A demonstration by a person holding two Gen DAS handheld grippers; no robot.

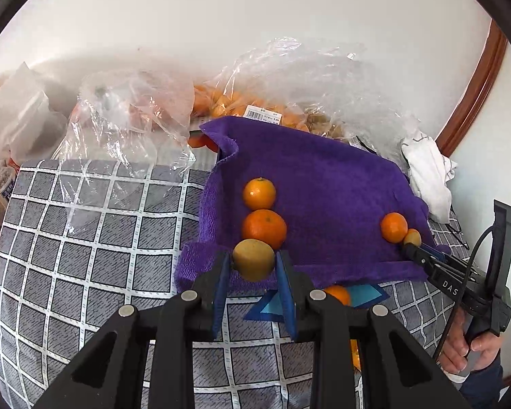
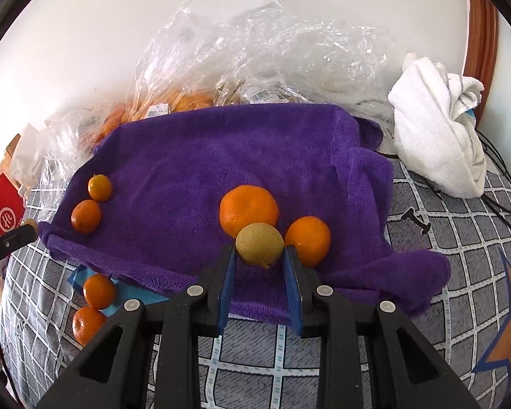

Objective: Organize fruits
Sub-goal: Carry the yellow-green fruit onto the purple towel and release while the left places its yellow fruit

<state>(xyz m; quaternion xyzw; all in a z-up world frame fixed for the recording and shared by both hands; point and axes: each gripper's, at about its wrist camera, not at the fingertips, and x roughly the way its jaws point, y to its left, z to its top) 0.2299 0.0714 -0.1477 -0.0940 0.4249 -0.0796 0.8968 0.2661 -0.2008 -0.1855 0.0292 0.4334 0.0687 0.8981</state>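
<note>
A purple towel [image 1: 323,184] [image 2: 221,150] lies on the checked table. My left gripper [image 1: 253,262] is shut on a yellow-green round fruit [image 1: 253,259] at the towel's near left edge, just in front of two oranges [image 1: 264,228] [image 1: 259,193] in a line. My right gripper [image 2: 259,252] is shut on another yellow-green fruit [image 2: 259,244] beside two oranges [image 2: 248,209] [image 2: 308,240]. In the left wrist view the right gripper [image 1: 410,247] holds its fruit [image 1: 412,237] next to one orange [image 1: 394,227].
Clear plastic bags of oranges [image 1: 242,105] [image 2: 187,99] lie behind the towel. A white cloth [image 2: 439,133] sits at the right. Two loose oranges [image 2: 98,290] [image 2: 87,323] lie on the tablecloth in front of the towel. A red packet [image 2: 3,211] is at the left.
</note>
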